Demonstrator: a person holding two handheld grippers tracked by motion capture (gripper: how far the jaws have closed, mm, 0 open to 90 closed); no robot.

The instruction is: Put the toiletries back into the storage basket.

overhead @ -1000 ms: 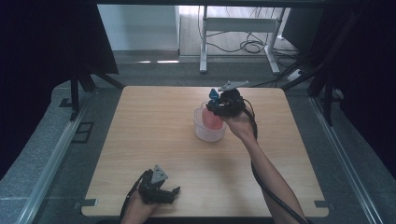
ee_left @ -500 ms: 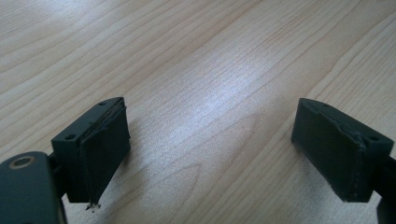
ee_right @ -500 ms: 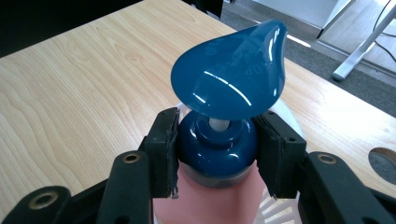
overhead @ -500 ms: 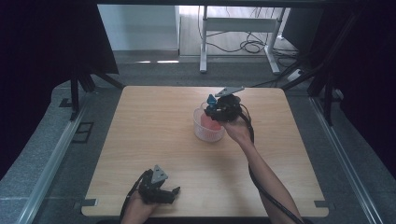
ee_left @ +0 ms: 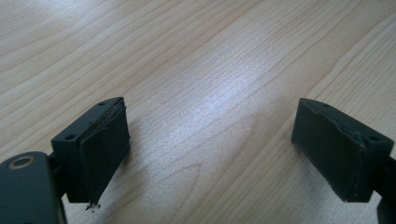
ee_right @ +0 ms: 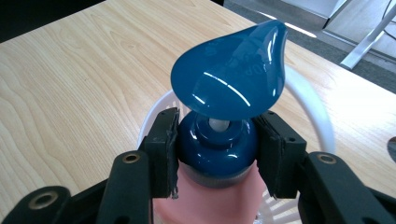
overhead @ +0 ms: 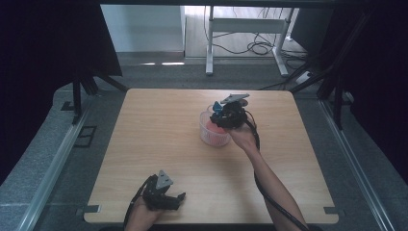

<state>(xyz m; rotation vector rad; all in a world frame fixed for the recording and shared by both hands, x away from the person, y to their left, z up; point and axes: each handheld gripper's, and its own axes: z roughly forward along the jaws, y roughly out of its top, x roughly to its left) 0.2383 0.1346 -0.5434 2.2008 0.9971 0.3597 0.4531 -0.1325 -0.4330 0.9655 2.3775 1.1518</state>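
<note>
A wooden table (overhead: 159,134) seen from above, with a person's forearms reaching in from the near edge. The right gripper (overhead: 226,115) is at the far middle of the table, over a white plastic basket (overhead: 211,137). Its jaws are clenched on the dark blue collar of a pump bottle (ee_right: 219,144), one pad on each side, just under the wide blue pump head. The bottle has a pink body, stands upright and sits partly inside the basket. In the right gripper view the basket's white rim (ee_right: 313,105) curves behind the bottle and its slotted wall shows below.

The left gripper (overhead: 166,197) rests near the front edge of the table, well apart from the basket. Its jaws are released, spread wide, with bare wood between them.

The step in hand looks like lowering the bottle into the basket. To do it well, the grip on the collar should stay firm and even, since the smooth collar could slip or twist between the pads. The bottle should go straight down and stay upright, centred inside the rim so its base does not catch the wall or tip the light basket. The jaws should release only once the base is seated. The idle left gripper could steady the basket if it shifts.
</note>
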